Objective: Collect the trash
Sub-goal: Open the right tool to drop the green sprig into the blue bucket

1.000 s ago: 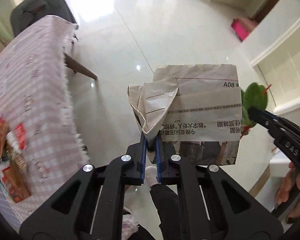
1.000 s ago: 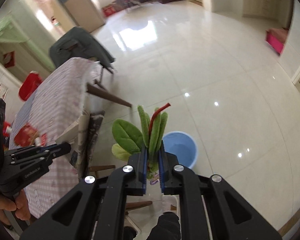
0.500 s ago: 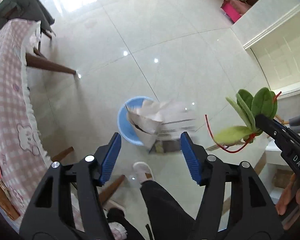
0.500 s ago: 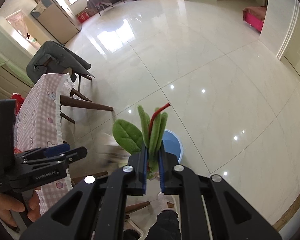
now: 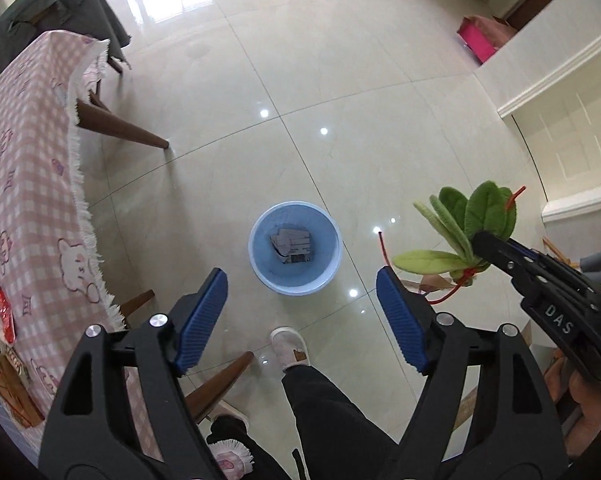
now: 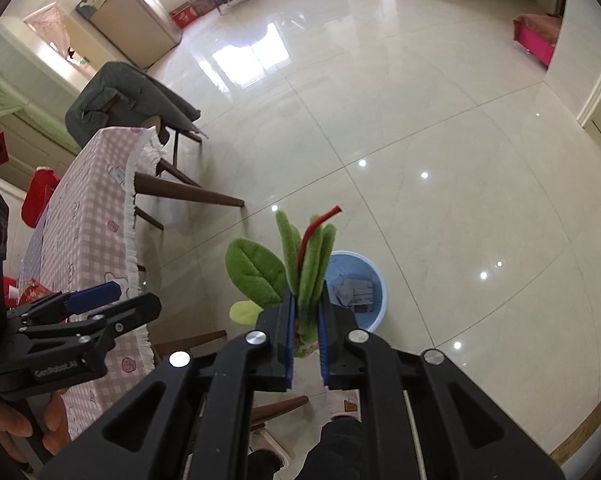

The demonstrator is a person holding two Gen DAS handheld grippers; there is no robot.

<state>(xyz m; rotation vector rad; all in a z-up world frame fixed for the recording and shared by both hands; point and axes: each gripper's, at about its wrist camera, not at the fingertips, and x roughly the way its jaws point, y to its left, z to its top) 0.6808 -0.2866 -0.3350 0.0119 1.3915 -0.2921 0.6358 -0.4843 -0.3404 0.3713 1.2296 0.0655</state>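
Observation:
A light blue bin point(image 5: 295, 247) stands on the tiled floor with the folded newspaper point(image 5: 294, 245) lying in its bottom. High above the bin hangs my left gripper point(image 5: 300, 292), its jaws still opening wide with nothing between them. My right gripper point(image 6: 305, 304) is shut on a bunch of green plush leaves point(image 6: 300, 268) tied with a red cord. In the right wrist view the bin point(image 6: 374, 284) shows just behind the leaves, with the paper point(image 6: 354, 290) inside. The left wrist view has the leaves point(image 5: 464, 232) at the right, off to the side of the bin.
A table under a pink checked cloth point(image 5: 28, 184) runs along the left, with wooden legs point(image 5: 120, 128) and red packets point(image 5: 2, 312) on it. A dark-covered chair point(image 6: 124, 104) stands beyond it. The person's leg and slipper point(image 5: 288, 346) are near the bin. A pink box point(image 5: 478, 42) sits far right.
My left gripper opened and let go of the newspaper, which fell into the blue bin. Both hands sank and shifted toward the bin; the right one kept its grip on the leaves.

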